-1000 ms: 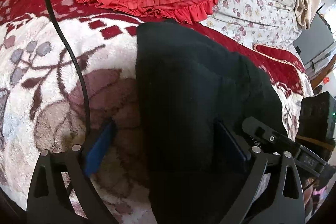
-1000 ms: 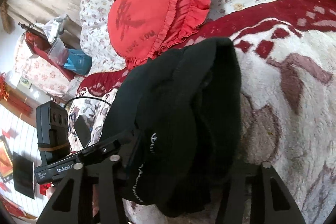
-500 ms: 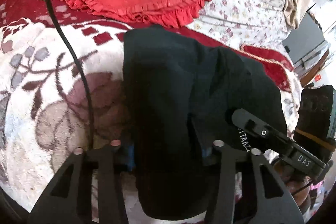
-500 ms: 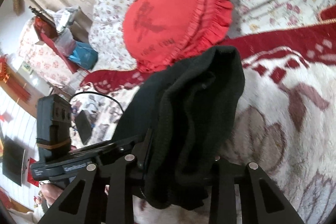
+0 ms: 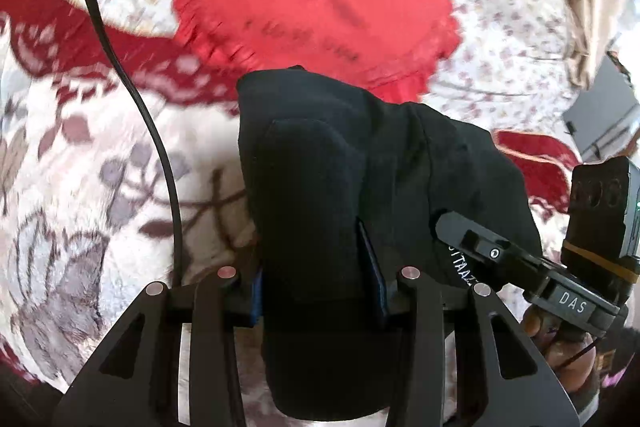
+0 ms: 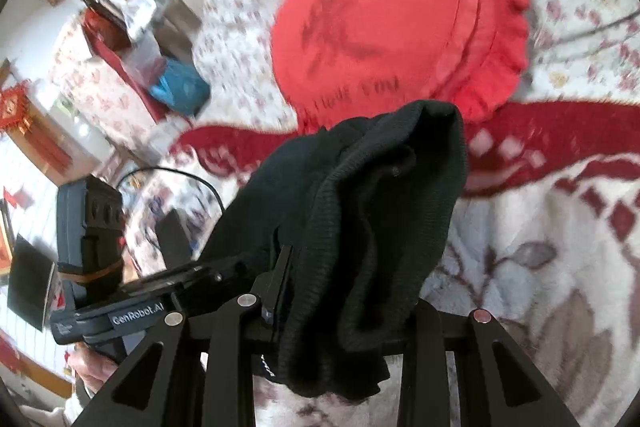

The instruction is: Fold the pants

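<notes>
The left gripper point(image 5: 320, 291) was matte black, its two fingers built as triangular cut-out frames with round silver screws at the joints and blue pads point(image 5: 374, 267) on the inner faces. A black cable point(image 5: 132, 95) ran up from its left side. The right gripper point(image 6: 340, 311) had the same black frames and silver screws. Seen from the other's camera, each carried white lettering — "DAS" on the right one, "GenRobot.AI" on the left — plus a dark camera block banded in tan. Bare skin showed beneath each handle.
</notes>
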The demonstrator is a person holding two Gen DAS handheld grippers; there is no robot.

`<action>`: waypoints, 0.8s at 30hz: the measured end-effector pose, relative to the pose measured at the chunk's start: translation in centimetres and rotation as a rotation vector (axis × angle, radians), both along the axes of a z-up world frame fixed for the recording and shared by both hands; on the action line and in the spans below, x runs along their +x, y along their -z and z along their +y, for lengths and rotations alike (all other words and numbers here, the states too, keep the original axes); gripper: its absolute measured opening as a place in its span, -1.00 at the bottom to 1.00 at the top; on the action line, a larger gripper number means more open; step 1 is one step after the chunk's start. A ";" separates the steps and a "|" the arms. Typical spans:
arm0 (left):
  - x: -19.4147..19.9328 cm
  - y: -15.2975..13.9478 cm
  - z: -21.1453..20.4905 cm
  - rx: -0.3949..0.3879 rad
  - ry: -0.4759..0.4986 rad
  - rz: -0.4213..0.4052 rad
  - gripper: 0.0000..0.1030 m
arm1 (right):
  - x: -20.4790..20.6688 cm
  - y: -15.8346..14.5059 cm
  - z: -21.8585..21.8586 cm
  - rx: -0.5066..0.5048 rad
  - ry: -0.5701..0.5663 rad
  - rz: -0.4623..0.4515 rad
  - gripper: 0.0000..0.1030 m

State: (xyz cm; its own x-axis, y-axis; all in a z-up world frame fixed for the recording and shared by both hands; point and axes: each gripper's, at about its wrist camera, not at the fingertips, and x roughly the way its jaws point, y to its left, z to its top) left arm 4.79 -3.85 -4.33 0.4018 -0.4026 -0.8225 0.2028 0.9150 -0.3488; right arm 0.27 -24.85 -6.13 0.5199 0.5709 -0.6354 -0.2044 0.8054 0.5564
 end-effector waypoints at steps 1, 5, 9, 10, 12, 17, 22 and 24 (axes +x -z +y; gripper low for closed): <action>0.1 0.9 0.4 0.000 -0.006 0.022 -0.23 | 0.3 0.9 0.3 -0.039 0.003 0.031 -0.37; -0.3 2.1 1.6 -0.035 -0.019 0.030 0.13 | -0.7 2.5 -0.2 -0.072 0.005 0.074 -0.24; -0.8 1.0 2.0 0.012 -0.015 0.002 0.22 | -2.0 0.4 -2.0 -0.103 0.041 0.036 -0.24; -1.2 0.3 2.0 0.046 -0.017 -0.024 0.22 | -2.3 -0.5 -2.2 -0.138 0.056 0.012 -0.23; -1.8 -0.9 1.8 0.104 -0.018 -0.082 0.22 | -2.8 -2.2 -2.6 -0.197 0.072 -0.047 -0.23; -2.7 -3.1 1.3 0.130 -0.003 -0.161 0.22 | -2.4 -5.5 -1.7 -0.183 0.043 -0.138 -0.23; -2.4 -2.4 -0.1 0.176 -0.008 -0.174 0.22 | 0.0 -5.2 1.7 -0.248 0.001 -0.147 -0.28; -2.2 -1.8 -0.5 0.191 -0.013 -0.170 0.22 | 1.4 -4.1 2.8 -0.255 -0.014 -0.125 -0.30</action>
State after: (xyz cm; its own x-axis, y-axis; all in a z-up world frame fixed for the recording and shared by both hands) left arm 2.59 -4.31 -2.57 0.5452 -0.2403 -0.8031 0.2315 0.9639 -0.1313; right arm 1.68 -22.10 -2.01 0.5967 0.4087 -0.6906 -0.2706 0.9127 0.3063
